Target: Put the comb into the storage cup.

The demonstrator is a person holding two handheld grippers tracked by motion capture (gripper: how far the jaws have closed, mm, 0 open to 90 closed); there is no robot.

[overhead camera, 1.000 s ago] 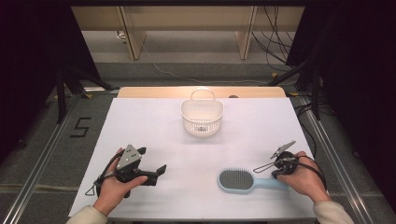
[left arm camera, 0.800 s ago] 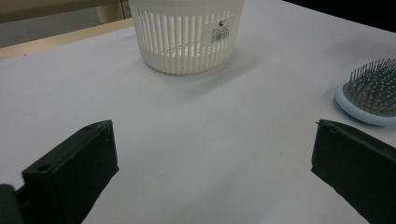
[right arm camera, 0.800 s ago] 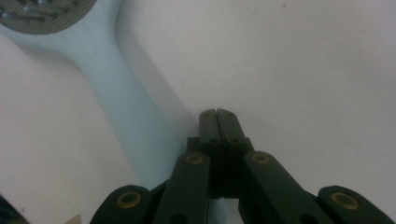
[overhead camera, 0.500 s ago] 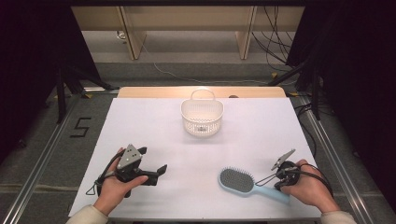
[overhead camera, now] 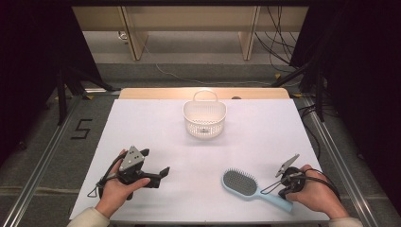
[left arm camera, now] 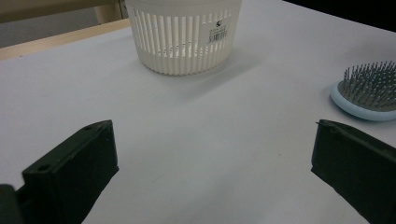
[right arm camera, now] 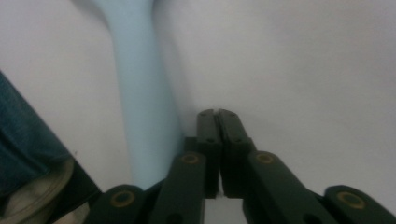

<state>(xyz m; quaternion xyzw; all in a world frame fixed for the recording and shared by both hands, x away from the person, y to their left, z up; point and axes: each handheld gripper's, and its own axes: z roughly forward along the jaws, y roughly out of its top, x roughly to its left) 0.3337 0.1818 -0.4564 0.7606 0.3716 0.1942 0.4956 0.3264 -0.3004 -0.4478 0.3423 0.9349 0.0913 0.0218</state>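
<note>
A light-blue hairbrush (overhead camera: pixel 241 182) lies bristles up at the front right of the white table, its handle (right arm camera: pixel 140 93) slanting toward the near edge. My right gripper (overhead camera: pixel 283 191) points down at the table right beside that handle. Its jaws (right arm camera: pixel 217 116) stand together with nothing between them, and they have just been opening by a hair. My left gripper (overhead camera: pixel 155 163) rests at the front left, wide open (left arm camera: pixel 214 125) and empty, and faces a white slatted basket (left arm camera: pixel 182 42). The basket (overhead camera: pixel 204 120) stands upright at the back middle. The brush head (left arm camera: pixel 369 91) lies off to that gripper's right.
The white sheet (overhead camera: pixel 265 137) covers the table, with a wooden strip (overhead camera: pixel 142 93) along its far edge. Metal rails run down both sides. Cables (overhead camera: pixel 283 42) and furniture legs stand on the floor behind. Blue fabric (right arm camera: pixel 23 140) lies past the table's near edge.
The brush handle has swung from pointing right to slanting toward the near edge. My right hand came nearer the front edge with it. The left gripper has kept still.
</note>
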